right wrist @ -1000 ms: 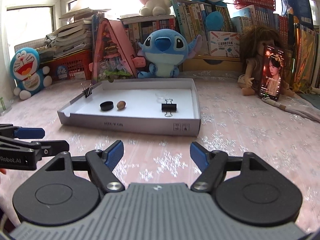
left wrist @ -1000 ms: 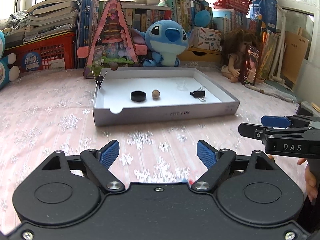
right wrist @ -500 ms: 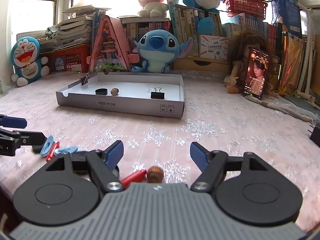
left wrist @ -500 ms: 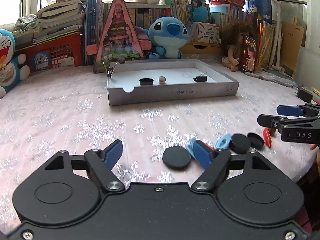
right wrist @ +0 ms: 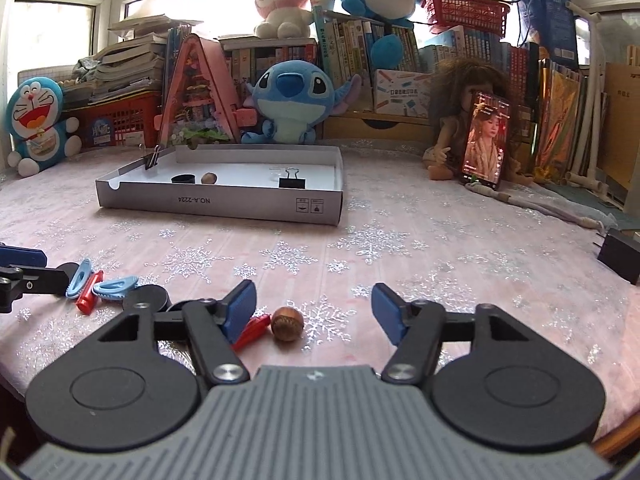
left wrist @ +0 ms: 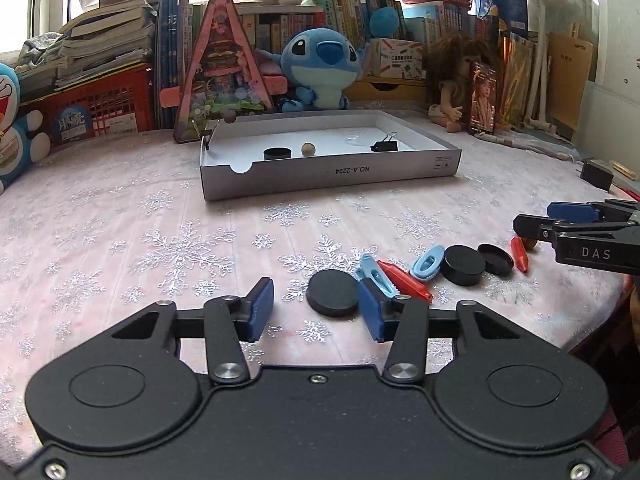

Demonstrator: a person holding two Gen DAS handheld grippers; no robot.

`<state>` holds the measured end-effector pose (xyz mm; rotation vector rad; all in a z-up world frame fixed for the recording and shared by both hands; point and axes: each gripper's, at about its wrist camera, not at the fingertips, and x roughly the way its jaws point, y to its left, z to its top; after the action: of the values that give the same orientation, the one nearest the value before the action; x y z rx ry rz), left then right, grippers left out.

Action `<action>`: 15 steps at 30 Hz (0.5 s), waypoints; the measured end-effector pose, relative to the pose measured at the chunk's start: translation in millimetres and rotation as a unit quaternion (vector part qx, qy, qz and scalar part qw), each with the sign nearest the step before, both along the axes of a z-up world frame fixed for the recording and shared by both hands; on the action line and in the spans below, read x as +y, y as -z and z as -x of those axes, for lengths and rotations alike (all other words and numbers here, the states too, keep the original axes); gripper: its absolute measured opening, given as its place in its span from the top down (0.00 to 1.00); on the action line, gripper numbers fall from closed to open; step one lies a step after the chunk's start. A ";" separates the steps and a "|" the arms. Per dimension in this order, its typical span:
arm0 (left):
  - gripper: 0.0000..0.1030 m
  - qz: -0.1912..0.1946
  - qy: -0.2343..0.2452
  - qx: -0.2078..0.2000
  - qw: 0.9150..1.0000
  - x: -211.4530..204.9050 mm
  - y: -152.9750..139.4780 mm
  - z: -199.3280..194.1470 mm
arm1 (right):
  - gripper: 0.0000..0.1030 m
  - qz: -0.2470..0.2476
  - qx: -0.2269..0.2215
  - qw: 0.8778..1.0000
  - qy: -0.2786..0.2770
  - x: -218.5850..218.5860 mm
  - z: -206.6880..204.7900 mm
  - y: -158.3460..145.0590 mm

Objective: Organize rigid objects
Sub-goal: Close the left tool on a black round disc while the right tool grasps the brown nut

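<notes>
On the pink snowflake-patterned tablecloth (left wrist: pixel 160 240), small items are being sorted into the shallow white cardboard tray (left wrist: pixel 332 174). The left gripper (left wrist: pixel 316 310) is being held apart beside a flat black round cap (left wrist: pixel 333 297), the right gripper (right wrist: pixel 314 308) apart around a brown ridged nut (right wrist: pixel 287 323), likely for pickup.

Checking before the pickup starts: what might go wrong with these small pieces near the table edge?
The round nut may roll off when the right gripper closes on it. The black disc lies flat, hard for the left gripper to pinch. The red clip touches the right gripper's finger and may get dragged.
</notes>
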<state>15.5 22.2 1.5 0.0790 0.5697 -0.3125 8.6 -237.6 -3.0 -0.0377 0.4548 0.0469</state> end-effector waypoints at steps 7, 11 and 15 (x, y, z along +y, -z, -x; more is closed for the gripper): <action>0.65 0.003 0.002 -0.001 1.000 -5.4 1.4 -2.4 | 0.47 0.004 -0.005 1.000 0.003 -1.6 6.6 1.5; 0.66 0.001 0.001 -0.005 1.000 -8.1 1.5 -3.4 | 0.51 0.008 -0.005 1.000 0.001 0.0 8.2 3.3; 0.66 0.000 -0.001 -0.006 1.000 -9.3 2.1 -5.7 | 0.52 0.011 -0.003 1.000 -0.005 4.1 7.6 5.6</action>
<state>21.3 12.8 -0.6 0.0811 0.5571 -0.3092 1.0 -233.4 -8.5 -0.0621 0.4491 0.0516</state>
